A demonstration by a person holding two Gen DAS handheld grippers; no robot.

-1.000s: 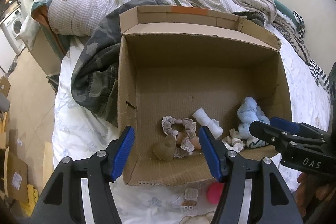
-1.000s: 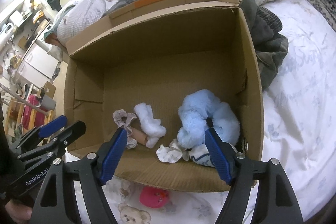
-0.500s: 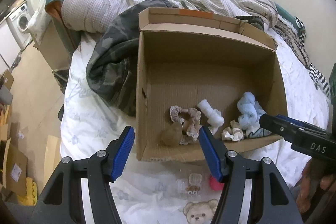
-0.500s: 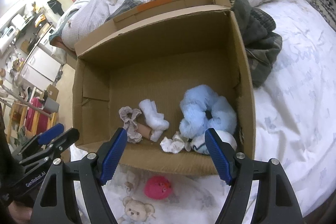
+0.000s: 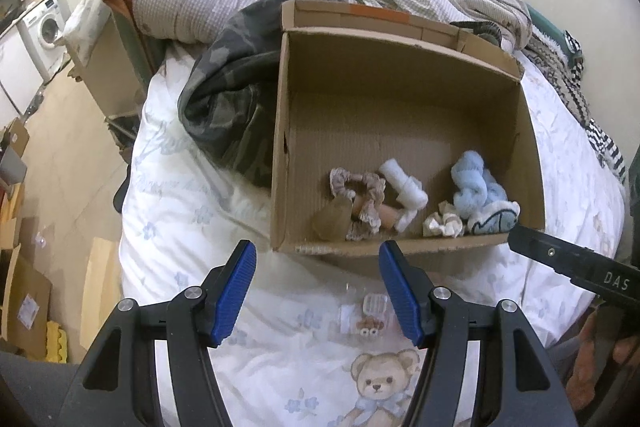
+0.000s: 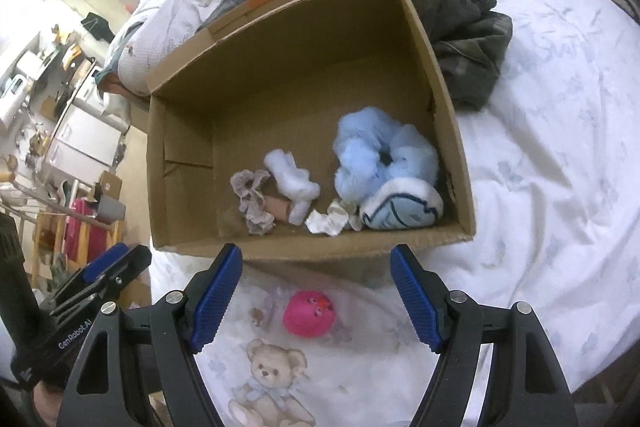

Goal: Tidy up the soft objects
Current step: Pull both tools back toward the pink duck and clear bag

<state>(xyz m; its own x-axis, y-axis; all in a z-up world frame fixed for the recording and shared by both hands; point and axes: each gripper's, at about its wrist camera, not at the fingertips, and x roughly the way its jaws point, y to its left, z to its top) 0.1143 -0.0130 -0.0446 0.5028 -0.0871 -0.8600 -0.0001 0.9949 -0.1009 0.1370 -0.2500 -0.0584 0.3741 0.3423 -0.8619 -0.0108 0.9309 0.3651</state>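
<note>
On the bed's white floral sheet (image 6: pixel 560 167), an open cardboard box (image 5: pixel 280 155) holds my sorted soft things along its near wall: a fluffy blue scrunchie (image 6: pixel 380 151), a blue-and-white plush (image 6: pixel 404 213), a white sock (image 6: pixel 292 183) and a lace-trimmed scrunchie (image 5: pixel 362 195). My left gripper (image 5: pixel 318 293) and right gripper (image 6: pixel 316 301) both hang open and empty just before the box. A pink plush ball (image 6: pixel 308 313) lies outside on the sheet between the right gripper's jaws, untouched.
</note>
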